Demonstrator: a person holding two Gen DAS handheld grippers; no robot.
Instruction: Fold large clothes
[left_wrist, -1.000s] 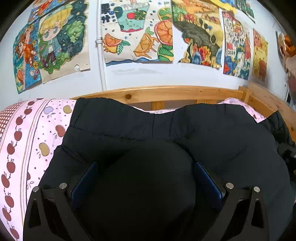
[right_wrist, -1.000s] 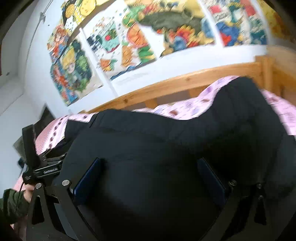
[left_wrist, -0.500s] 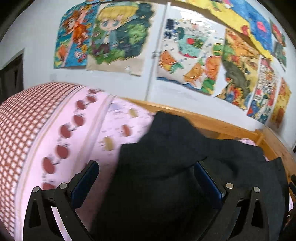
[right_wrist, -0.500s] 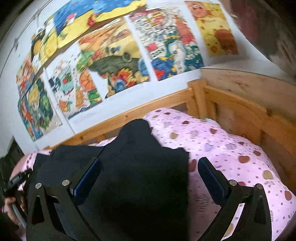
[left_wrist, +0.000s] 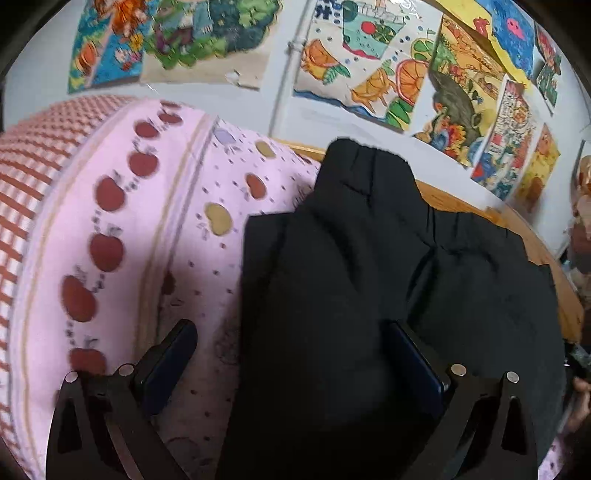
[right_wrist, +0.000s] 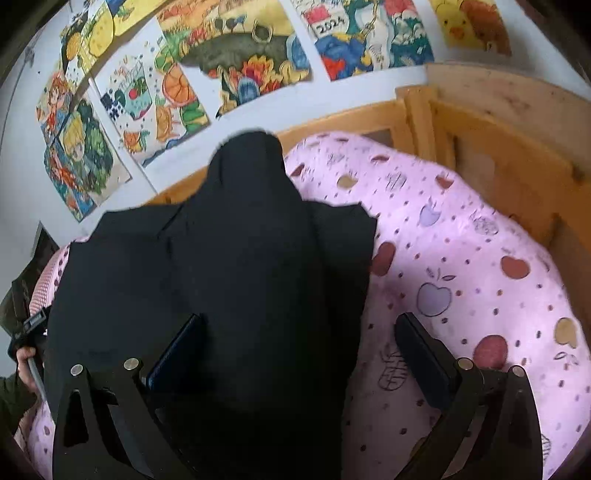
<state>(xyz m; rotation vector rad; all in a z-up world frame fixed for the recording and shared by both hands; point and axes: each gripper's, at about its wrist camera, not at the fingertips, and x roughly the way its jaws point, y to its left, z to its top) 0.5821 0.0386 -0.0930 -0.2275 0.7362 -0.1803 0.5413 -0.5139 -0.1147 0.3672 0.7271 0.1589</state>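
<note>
Left wrist view, nearest first: the left tool (left_wrist: 288, 369) stands with its fingers wide apart, and the black garment (left_wrist: 351, 277) fills the space between them from the right finger across, leaving pink bedding (left_wrist: 192, 266) showing beside the left finger. Whether either finger touches cloth cannot be told. From there the garment runs forward and up to a narrow raised peak near the wooden bed rail (left_wrist: 461, 206), and its bulk spreads to the right.

Right wrist view mirrors this. The right tool (right_wrist: 299, 354) is likewise spread wide, with the garment (right_wrist: 240, 277) over its left finger and bare bedding (right_wrist: 461, 277) beside its right one. Each tool sits at one outer edge of the garment, whose long axis runs from tool to tool, so neither is nearer. Any fold probably brings the edges toward the middle.
</note>
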